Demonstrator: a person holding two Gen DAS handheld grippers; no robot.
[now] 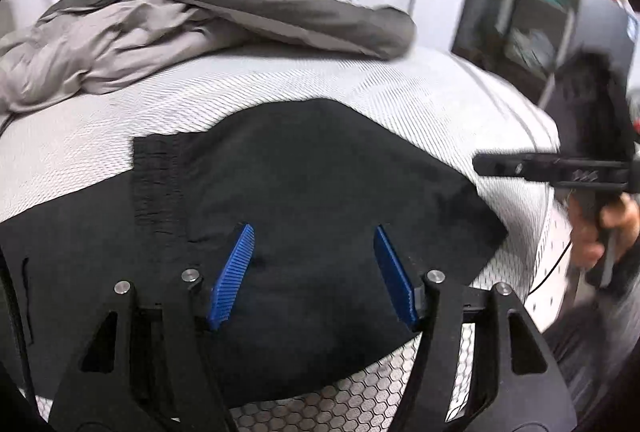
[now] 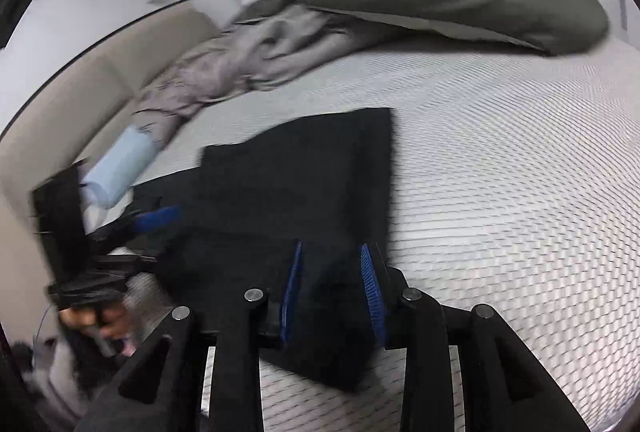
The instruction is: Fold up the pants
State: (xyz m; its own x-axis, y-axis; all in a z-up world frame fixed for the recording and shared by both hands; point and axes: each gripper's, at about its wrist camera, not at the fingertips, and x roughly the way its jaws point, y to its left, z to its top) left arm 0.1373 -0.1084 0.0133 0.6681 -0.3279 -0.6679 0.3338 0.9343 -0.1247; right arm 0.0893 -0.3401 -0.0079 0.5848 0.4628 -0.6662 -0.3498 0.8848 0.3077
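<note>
My left claw [image 1: 314, 274] gapes wide above the black pants [image 1: 304, 184], holding nothing. My right claw [image 2: 332, 292] is narrower, also empty. Pants lie folded on the bed [image 2: 500, 160], duvet [image 1: 168, 20] behind them.

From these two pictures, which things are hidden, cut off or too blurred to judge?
- Pants: the left part runs past the picture edge in the left wrist view; the near edge lies behind the left gripper.
- Fold layers: the black cloth shows no seams in either view.
- Right gripper: motion blur hides whether its pads touch the pants.
- Blue roll: blurred in the right wrist view, so I cannot identify it.
</note>
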